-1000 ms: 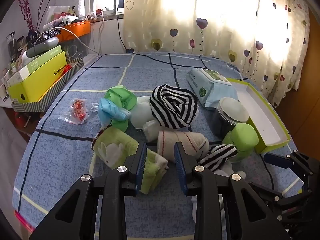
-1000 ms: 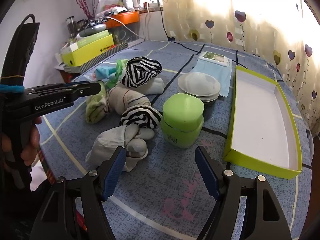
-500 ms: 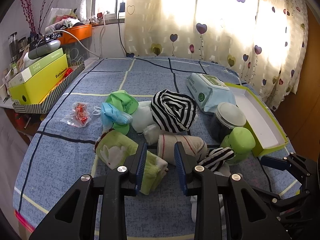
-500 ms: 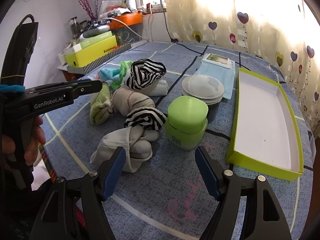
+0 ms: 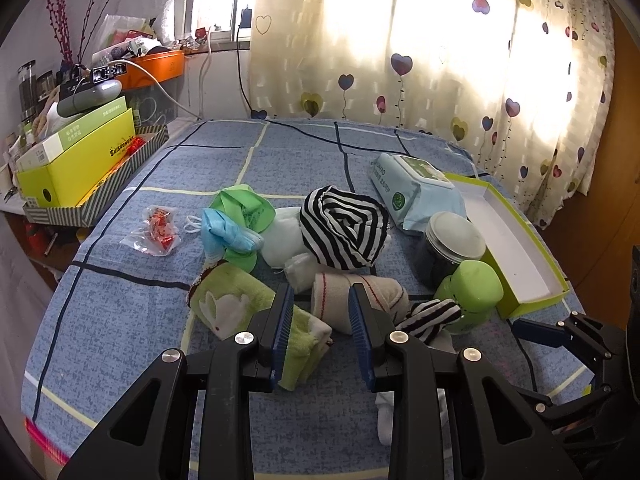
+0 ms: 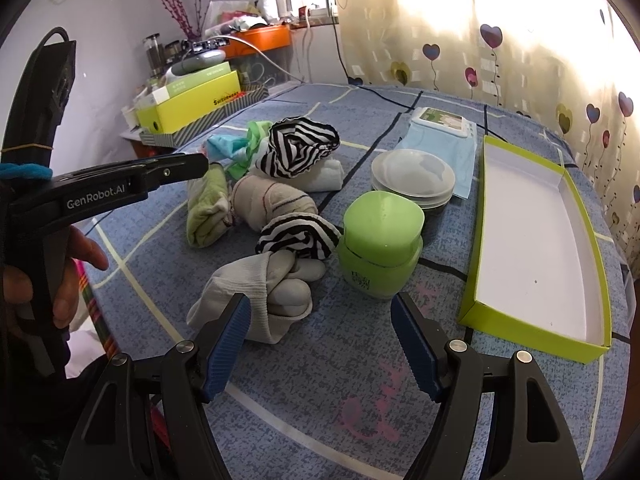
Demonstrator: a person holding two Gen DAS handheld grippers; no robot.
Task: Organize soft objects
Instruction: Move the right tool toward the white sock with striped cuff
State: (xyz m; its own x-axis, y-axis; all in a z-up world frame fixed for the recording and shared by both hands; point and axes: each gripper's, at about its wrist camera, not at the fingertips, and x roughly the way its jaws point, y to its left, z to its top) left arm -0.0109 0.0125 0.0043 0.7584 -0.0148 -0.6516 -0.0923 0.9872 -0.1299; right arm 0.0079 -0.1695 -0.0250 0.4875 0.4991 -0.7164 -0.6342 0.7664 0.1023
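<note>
Blue speckled cloth with pale and dark grid lines covers the surface under both tools. The right gripper hangs above it with its jaws spread wide and nothing between them; the left gripper has its jaws parted by a narrower gap, also holding nothing.

In the right wrist view, a grey sock bundle lies at 11 o'clock just past the fingers, touching a small striped roll. A green jar stands at 12 o'clock beside that roll. Behind it is a clear-lidded jar, and at 2 o'clock an open lime box with a white inside.

In the left wrist view, a green rabbit towel sits at 11 o'clock, partly hidden by the left finger, with a beige rolled sock between the fingers' tips. Further off lie a large striped cloth, a blue mask and a green cloth, then a wipes pack at 1 o'clock.

At 10 o'clock a yellow box rests in a striped tray. Heart-print curtains glow along the far wall.
</note>
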